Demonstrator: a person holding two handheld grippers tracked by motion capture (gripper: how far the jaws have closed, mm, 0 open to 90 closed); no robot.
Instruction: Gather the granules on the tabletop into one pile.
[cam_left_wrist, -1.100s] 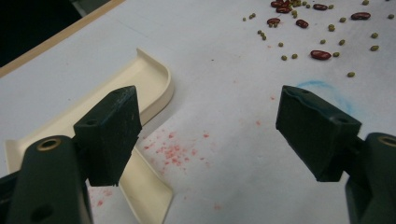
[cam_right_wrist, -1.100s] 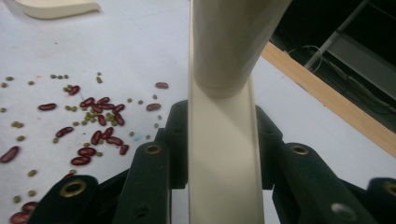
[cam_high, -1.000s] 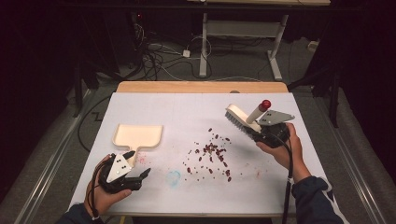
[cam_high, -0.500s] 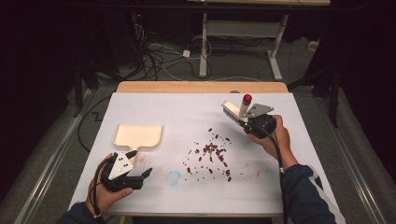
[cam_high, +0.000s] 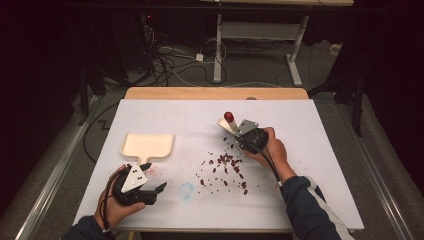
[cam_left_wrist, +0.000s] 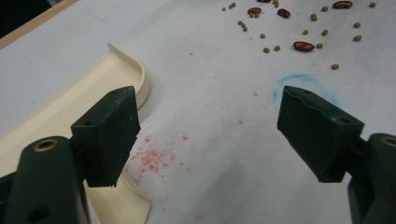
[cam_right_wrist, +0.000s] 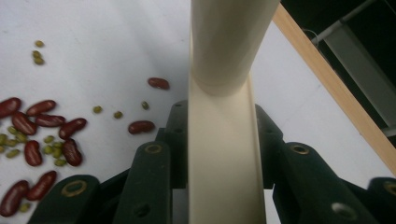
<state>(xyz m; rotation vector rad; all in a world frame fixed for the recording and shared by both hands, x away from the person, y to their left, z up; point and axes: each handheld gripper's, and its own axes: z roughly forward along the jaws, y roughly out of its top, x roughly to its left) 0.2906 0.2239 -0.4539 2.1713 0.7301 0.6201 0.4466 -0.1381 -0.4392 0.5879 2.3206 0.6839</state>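
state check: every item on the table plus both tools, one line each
left tool: open, empty, beside the dustpan.
right tool: shut on the brush handle.
brush: handle clamped between the jaws, lifted above the table.
dustpan: flat on the table, empty as far as the high view shows.
beans: scattered loose on the table, red and small green mixed, none in the dustpan.

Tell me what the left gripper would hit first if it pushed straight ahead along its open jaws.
Probably nothing at once: the left gripper faces bare white table, with the dustpan just off to one side. Farther on lie the scattered beans, though depth is uncertain.
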